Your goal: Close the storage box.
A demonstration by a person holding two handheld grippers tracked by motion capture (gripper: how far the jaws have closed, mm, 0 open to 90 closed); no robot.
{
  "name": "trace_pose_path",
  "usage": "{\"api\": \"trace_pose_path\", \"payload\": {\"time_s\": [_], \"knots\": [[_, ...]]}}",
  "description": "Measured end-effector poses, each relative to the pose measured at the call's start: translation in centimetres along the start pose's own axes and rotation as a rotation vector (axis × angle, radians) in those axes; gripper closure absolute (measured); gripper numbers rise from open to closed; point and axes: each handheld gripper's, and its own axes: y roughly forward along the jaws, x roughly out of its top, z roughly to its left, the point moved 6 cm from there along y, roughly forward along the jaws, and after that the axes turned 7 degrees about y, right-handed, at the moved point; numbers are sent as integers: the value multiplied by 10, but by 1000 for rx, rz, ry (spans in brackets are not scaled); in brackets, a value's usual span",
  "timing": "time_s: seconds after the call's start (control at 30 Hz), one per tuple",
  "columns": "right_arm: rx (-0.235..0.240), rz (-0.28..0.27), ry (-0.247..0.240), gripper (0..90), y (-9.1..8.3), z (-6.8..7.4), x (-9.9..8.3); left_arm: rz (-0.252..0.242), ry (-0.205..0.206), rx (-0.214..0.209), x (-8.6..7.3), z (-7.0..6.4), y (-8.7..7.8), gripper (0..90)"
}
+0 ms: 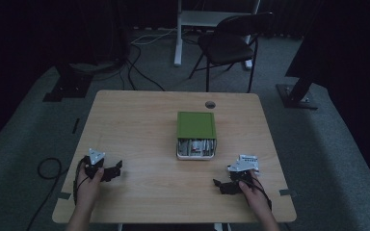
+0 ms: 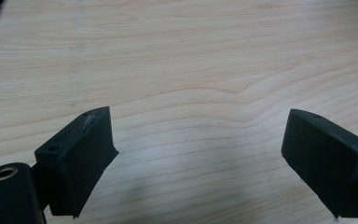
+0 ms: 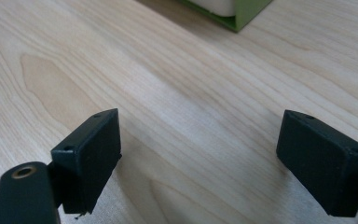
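Both jaws wide apart (nothing between them): left hand-held gripper [image 1: 117,169] and right hand-held gripper [image 1: 218,185] rest on the table [image 1: 139,125], well apart from the green box [image 1: 196,125].

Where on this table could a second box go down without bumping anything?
The wood is bare between the left gripper and the green box, and across the far strip by the cable hole. It is tighter between the box's open front and the right gripper.
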Motion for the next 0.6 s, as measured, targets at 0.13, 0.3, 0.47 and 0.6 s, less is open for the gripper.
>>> {"api": "trace_pose_path", "payload": {"time_s": [0.13,0.3,0.47,0.6], "knots": [[-12,14,-25,133,2,2,-1,-3,-16,35,-5,9,-4,100],[-11,15,-24,131,2,2,-1,9,-44,66,-12,20,-8,100],[-11,15,-24,130,2,2,-1,17,-62,98,-18,28,-13,100],[-12,15,-25,130,2,2,-1,24,-98,129,-24,39,-22,100]]}}
